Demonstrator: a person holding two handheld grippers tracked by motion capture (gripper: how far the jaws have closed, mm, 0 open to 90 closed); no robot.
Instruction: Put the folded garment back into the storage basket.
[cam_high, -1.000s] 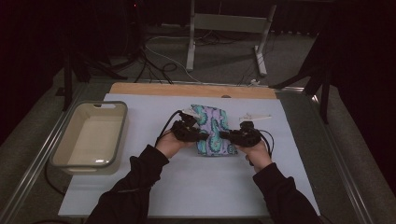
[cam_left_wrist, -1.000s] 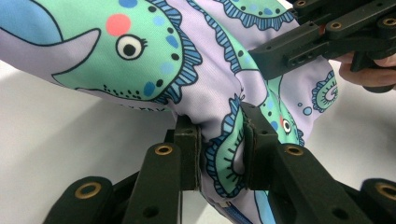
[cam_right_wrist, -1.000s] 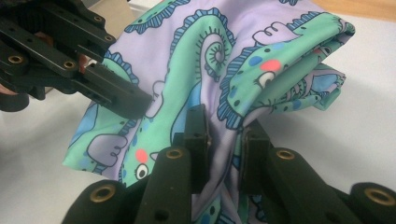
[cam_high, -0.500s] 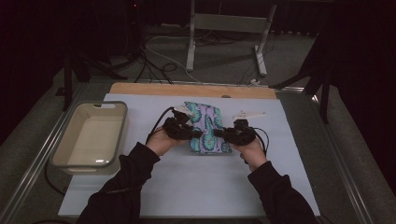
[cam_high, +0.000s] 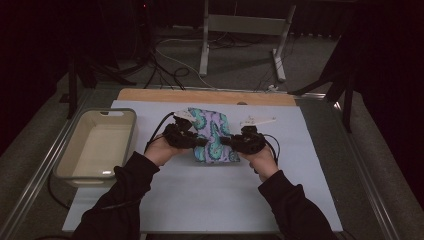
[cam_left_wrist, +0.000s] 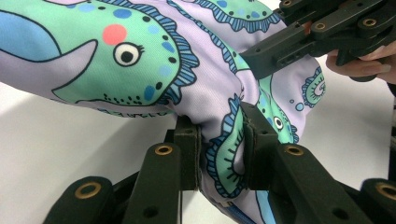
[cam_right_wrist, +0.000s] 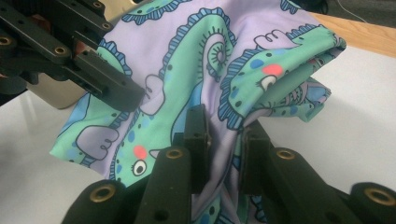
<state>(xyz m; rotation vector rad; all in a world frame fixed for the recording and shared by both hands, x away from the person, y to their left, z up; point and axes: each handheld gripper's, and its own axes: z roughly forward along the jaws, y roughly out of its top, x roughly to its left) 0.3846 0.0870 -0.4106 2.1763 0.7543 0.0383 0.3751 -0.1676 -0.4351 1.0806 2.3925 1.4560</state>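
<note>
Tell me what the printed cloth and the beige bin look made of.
Printed cloth: likely a thin, smooth knit or synthetic fabric, matte; it bunches into soft folds. Beige bin: probably moulded plastic, slightly glossy, with rounded corners and a highlight on its floor.

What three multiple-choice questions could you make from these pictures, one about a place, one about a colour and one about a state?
1. Where is the beige bin?
A. At the mat's left edge
B. At the mat's right edge
C. On the wooden board

2. What ground colour has the printed cloth?
A. Red
B. Lilac
C. Black

3. How does the left gripper stand?
A. Open above the cloth
B. Shut on a fold of the cloth
C. Lying on the mat

Answers:
1. A, the high view shows it left of the hands.
2. B, lilac lies between the green sea creatures.
3. B, its jaws pinch bunched fabric, as the right gripper does.
</note>
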